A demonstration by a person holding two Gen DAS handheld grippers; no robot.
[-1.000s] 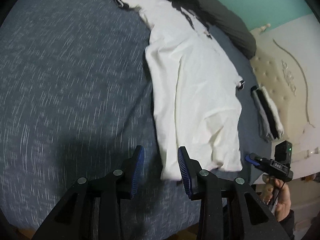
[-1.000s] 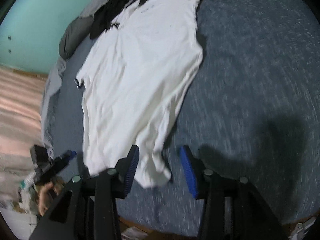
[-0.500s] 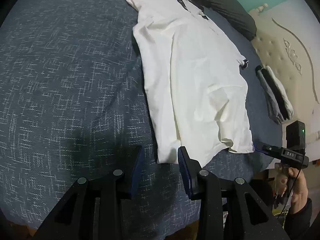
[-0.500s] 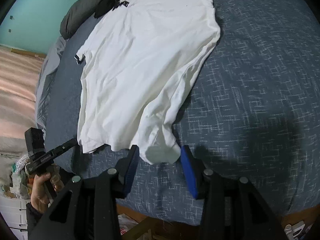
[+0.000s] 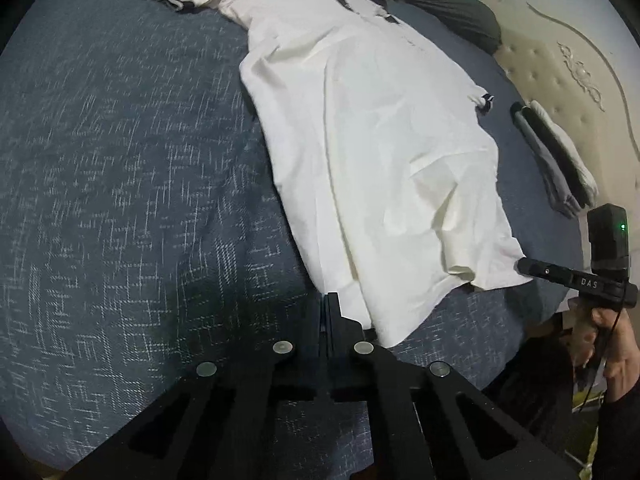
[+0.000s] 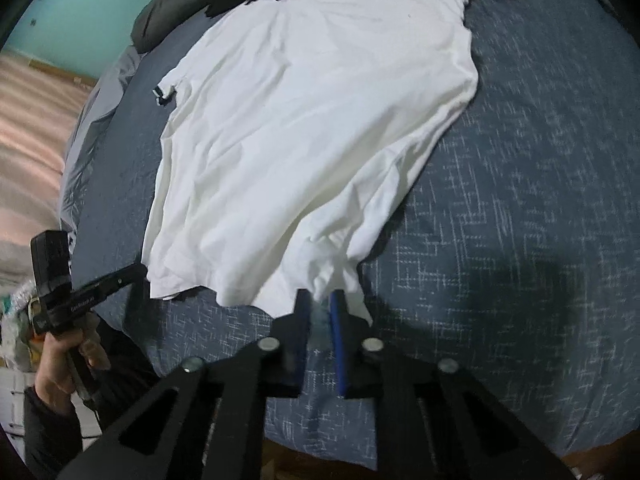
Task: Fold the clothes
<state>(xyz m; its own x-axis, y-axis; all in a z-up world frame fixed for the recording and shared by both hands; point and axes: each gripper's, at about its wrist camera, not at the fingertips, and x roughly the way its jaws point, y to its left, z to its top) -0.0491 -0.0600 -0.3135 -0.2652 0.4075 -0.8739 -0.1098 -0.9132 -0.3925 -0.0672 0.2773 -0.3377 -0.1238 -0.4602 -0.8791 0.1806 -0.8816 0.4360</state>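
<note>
A white short-sleeved shirt (image 5: 360, 140) with black-trimmed cuffs lies spread flat on a dark blue bedspread (image 5: 120, 160), collar at the far end and hem towards me. My left gripper (image 5: 328, 300) is shut on the hem's left corner. In the right wrist view the shirt (image 6: 312, 112) runs down to my right gripper (image 6: 320, 304), whose blue pads are pinched on the hem's right corner with white cloth between them. Each view shows the other gripper held in a hand, its tip at the opposite hem corner: the right gripper (image 5: 522, 266) and the left gripper (image 6: 138, 274).
A folded stack of grey, black and white clothes (image 5: 556, 160) lies beside the cream tufted headboard (image 5: 580, 60). A dark grey pillow (image 5: 432, 0) sits past the shirt's collar. The bed's near edge (image 6: 320, 456) runs just below both grippers. A teal wall (image 6: 80, 8) stands behind.
Both grippers were open and straddling the hem corners; both have closed on the cloth. The views have shifted slightly closer to the hem.
</note>
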